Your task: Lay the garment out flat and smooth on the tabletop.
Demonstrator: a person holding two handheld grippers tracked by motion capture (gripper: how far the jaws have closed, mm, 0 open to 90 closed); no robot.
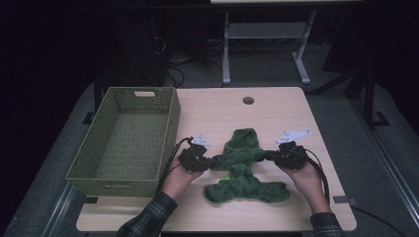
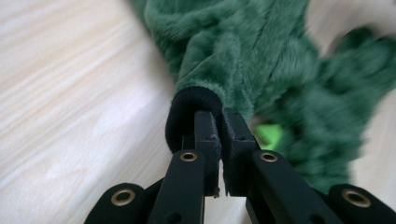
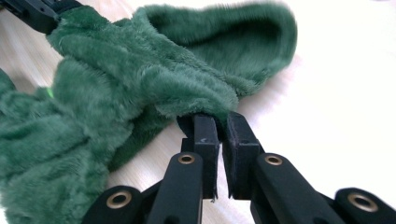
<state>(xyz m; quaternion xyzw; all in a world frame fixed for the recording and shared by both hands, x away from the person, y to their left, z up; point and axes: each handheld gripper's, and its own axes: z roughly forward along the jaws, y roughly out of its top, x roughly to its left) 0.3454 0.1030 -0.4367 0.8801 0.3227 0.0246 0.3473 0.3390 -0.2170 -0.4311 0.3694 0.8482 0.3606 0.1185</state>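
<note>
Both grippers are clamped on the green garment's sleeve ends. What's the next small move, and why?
Probably lift both together: the left gripper and right gripper each pinch a cuff of the green garment, which lies bunched on the table beside the basket.

A light wooden table (image 1: 276,118) is seen carrying a green fleece garment (image 1: 243,170), spread between the two grippers. A woven green basket (image 1: 127,140) is set just beyond the left gripper (image 1: 210,162).

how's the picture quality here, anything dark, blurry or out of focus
High view: table lit, surroundings nearly black. Left gripper view: green fleece garment smeared at the right edge, cuff sharp by the left gripper. Right gripper view: fleece fairly crisp near the right gripper, bright tabletop washed out.
</note>
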